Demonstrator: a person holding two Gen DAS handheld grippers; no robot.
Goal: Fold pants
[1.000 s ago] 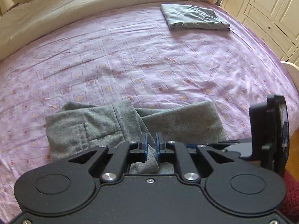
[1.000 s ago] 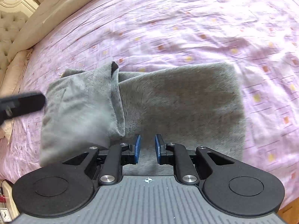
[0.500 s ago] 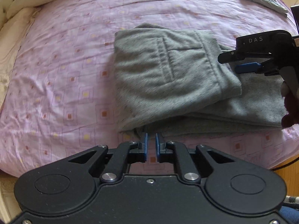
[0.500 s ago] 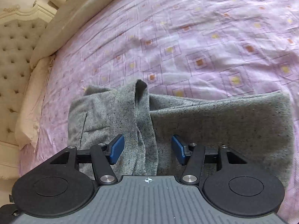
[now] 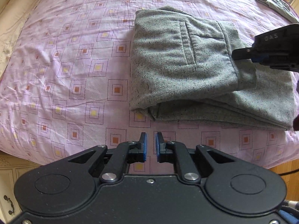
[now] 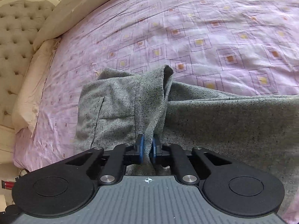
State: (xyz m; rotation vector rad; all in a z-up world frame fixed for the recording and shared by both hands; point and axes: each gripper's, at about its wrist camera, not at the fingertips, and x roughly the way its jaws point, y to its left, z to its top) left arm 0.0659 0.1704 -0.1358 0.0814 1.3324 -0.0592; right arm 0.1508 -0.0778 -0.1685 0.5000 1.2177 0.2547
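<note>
Pants (image 5: 186, 71): folded grey bundle near the bed's (image 5: 56, 74) front edge, long axis along that edge.
Right hand-held gripper (image 6: 147, 147): nearer — clamped on the raised waistband fold.
Left hand-held gripper (image 5: 150, 145): short of the bundle, pads nearly together, empty.
Change: half a second ago the right pads stood wide apart — now pinched.

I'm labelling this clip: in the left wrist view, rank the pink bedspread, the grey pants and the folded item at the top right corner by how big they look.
1. Pink bedspread.
2. Grey pants.
3. Folded item, though it is cut off by the frame and farther away, so its true size is unsure.
</note>
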